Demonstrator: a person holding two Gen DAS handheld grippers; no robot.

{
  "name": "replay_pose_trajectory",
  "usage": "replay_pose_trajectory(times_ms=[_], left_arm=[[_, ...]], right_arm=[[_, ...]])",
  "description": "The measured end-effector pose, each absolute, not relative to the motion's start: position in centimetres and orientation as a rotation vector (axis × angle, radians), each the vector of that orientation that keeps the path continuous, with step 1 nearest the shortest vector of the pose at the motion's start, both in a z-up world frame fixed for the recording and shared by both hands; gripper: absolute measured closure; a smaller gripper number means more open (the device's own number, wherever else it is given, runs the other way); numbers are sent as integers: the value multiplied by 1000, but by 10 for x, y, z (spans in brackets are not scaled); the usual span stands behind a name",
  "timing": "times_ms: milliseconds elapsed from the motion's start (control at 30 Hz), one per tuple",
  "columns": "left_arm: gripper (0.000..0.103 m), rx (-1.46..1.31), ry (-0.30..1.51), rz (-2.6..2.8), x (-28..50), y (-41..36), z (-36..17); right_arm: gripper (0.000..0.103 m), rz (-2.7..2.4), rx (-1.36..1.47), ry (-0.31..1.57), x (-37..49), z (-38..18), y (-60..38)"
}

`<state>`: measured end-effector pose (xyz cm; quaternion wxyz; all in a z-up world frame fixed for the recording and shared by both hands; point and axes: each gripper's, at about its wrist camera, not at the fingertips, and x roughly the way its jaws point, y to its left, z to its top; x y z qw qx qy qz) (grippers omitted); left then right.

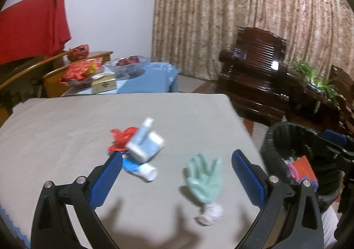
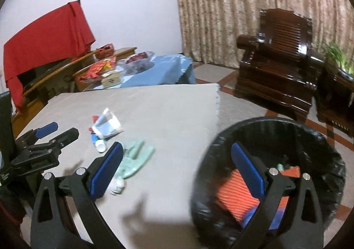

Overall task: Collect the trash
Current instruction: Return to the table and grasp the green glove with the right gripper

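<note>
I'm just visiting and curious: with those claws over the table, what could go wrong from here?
The green glove is limp and flat, so the open left gripper might pinch the cloth or miss. The toothpaste tubes lie piled on the red wrapper and could scatter. The bin stands off the table's edge, so drops may miss.

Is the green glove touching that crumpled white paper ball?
Touching. In the left wrist view, the green glove's cuff runs straight into the crumpled white paper ball, no cloth visible between.
</note>
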<state>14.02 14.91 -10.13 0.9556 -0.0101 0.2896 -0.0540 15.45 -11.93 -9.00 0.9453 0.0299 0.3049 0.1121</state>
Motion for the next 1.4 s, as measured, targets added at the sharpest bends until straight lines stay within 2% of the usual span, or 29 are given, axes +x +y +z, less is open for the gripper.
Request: replay_pose_trajectory(times_ms=[467, 733, 1033, 1100, 1233, 1333, 1400], left_arm=[[6, -71, 594, 8, 136, 221, -130], [6, -79, 625, 38, 141, 242, -146], [6, -90, 654, 42, 149, 250, -157], [6, -91, 658, 39, 150, 249, -158], [7, -91, 666, 28, 153, 246, -160], [7, -92, 670, 24, 155, 243, -163], [7, -95, 675, 19, 157, 241, -164]], right_arm=[[7, 284, 8, 720, 189, -148, -20], [7, 250, -29, 813, 210, -193, 4], [8, 257, -45, 902, 224, -216, 17], [20, 262, -45, 917, 225, -218, 17], [27, 269, -45, 928, 226, -219, 19], [39, 282, -62, 925, 223, -219, 23], [54, 285, -84, 921, 221, -219, 24]])
